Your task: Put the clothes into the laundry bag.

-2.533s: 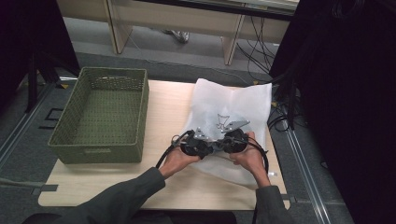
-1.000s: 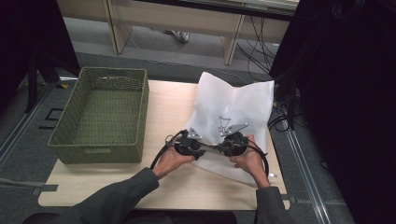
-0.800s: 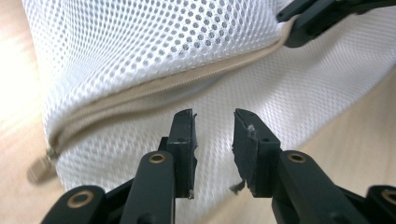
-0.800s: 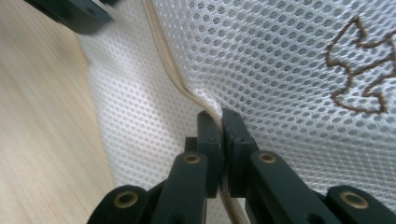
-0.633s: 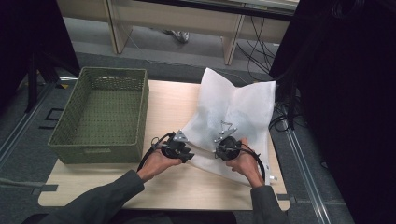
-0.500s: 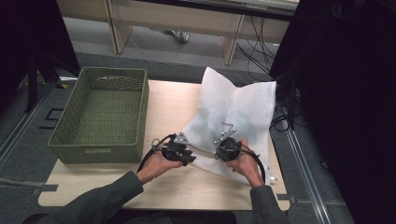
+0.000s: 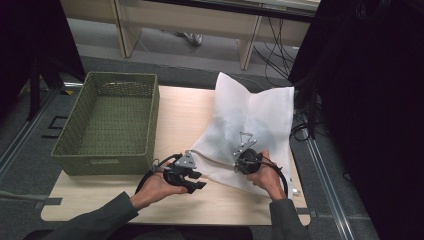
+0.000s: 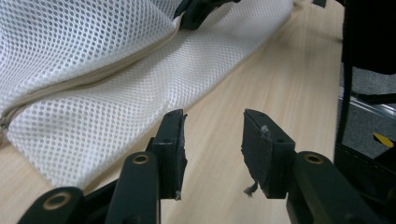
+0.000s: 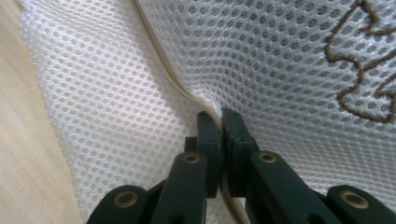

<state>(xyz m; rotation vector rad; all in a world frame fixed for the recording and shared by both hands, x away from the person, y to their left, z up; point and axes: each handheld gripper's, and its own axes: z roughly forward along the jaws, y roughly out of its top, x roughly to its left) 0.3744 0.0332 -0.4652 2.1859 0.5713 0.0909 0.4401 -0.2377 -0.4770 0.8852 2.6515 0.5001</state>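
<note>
A white mesh laundry bag (image 7: 250, 125) with a beige zipper lies on the right half of the wooden table (image 7: 190, 110). My right gripper (image 7: 245, 159) rests on the bag's near edge, and in the right gripper view it (image 9: 219, 119) is shut on the zipper seam (image 9: 163, 65). My left gripper (image 7: 192, 181) hovers over bare wood just left of the bag's near corner. In the left gripper view its jaws (image 8: 212, 140) stand open with nothing between them, the mesh bag (image 8: 93, 70) lying beyond to the left. Brown stitching (image 9: 364, 60) marks the bag.
A green woven basket (image 7: 112, 125) stands on the table's left half, nothing visible inside. Cables hang off the table's right side (image 7: 300, 125). Bare wood stretches along the near edge between both forearms.
The left gripper has let go of the bag and pulled back to the left onto bare wood. The bag now lies flatter and more spread out. The right gripper shifted slightly toward me.
</note>
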